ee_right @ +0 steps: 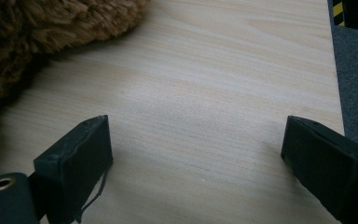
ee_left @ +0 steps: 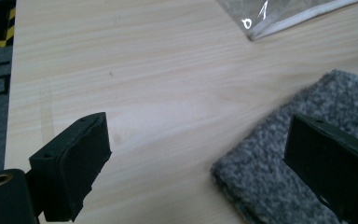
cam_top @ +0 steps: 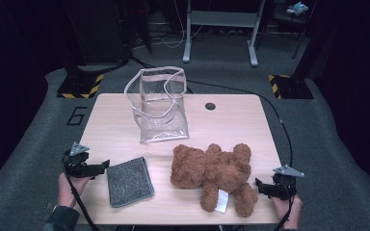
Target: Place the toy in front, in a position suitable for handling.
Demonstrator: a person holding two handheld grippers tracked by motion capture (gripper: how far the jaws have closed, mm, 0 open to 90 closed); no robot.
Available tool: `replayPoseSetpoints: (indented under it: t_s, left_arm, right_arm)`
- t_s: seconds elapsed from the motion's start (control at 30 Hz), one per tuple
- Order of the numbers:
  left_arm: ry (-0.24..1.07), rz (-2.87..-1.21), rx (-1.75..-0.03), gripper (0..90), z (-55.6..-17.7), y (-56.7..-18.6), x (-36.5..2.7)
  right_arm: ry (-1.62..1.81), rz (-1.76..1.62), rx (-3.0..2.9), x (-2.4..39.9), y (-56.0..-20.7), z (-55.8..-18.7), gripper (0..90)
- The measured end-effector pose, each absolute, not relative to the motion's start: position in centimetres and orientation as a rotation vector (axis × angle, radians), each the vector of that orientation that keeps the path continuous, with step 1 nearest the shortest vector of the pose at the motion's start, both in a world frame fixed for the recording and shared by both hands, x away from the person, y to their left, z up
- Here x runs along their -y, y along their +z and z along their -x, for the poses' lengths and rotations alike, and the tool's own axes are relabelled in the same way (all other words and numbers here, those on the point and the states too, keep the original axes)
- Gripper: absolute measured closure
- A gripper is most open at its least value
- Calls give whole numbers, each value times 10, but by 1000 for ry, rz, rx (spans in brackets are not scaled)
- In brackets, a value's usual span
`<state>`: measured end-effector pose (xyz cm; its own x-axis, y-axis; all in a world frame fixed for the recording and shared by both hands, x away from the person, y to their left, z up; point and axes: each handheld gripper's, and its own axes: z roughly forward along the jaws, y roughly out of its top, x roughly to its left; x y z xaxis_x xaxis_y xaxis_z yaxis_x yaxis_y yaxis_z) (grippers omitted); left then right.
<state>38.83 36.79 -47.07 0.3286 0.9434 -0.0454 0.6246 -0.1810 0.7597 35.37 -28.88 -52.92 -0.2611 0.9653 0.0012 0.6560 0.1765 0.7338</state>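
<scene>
The left tool (cam_top: 101, 167), jaws wide apart, hangs low at the edge of the grey cloth (cam_top: 130, 181), lined up to pinch it. The right tool (cam_top: 258, 186), equally spread, waits beside the teddy bear (cam_top: 214, 173). The clear bag (cam_top: 158, 103) stands open behind them on the counter (cam_top: 231, 122), likely to receive both.

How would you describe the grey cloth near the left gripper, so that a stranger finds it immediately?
On the wooden table, look at the near-left part, beside the left gripper. The grey cloth lies flat there, folded into a square; unlike the brown teddy bear and the clear bag, it is flat and grey.
</scene>
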Motion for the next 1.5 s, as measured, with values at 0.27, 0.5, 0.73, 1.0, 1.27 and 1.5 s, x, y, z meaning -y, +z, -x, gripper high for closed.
replayPoseSetpoints:
  t_s: [0.27,0.5,0.73,1.0,1.27,1.5]
  left_arm:
    - [571,-1919,-1342,67,-400,-452,-360]
    - [539,-1907,-1314,72,-412,-434,-354]
    - [523,-1909,-1279,77,-430,-413,-345]
    - [518,-1910,-1246,84,-449,-390,-333]
    - [516,-1921,-1212,88,-468,-367,-322]
    - [527,-1929,-1192,94,-485,-349,-314]
  right_arm:
    - [870,-1523,-1988,289,-529,-354,80]
    - [870,-1523,-1988,289,-529,-354,80]
    - [869,-1522,-1988,289,-529,-354,80]
    - [872,-1521,-1988,289,-529,-354,80]
    - [872,-1521,-1988,289,-529,-354,80]
    - [871,-1522,-1988,289,-529,-354,80]
